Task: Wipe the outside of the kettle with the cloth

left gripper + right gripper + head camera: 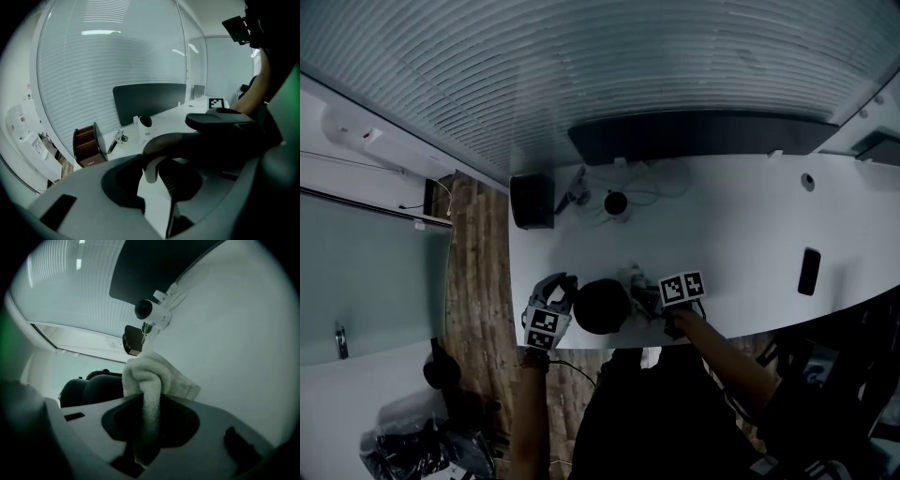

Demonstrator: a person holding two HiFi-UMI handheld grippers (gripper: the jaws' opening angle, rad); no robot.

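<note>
Kettle (602, 306) handle sits in my left gripper (562, 292) jaws, looks clamped. Right gripper (658, 302) jaws are pinched on the cloth (147, 380). It stands upright at the desk (750, 234) edge between both grippers, just left of the cloth, so I'd wipe leftward.

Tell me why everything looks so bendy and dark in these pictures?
Head view: dim, its wide lens bends the white table; the round black kettle is just a dark blob. Left gripper view: that kettle sits close, dark and blurry. Right gripper view: the fluffy white cloth looks sharp, corners go black.
</note>
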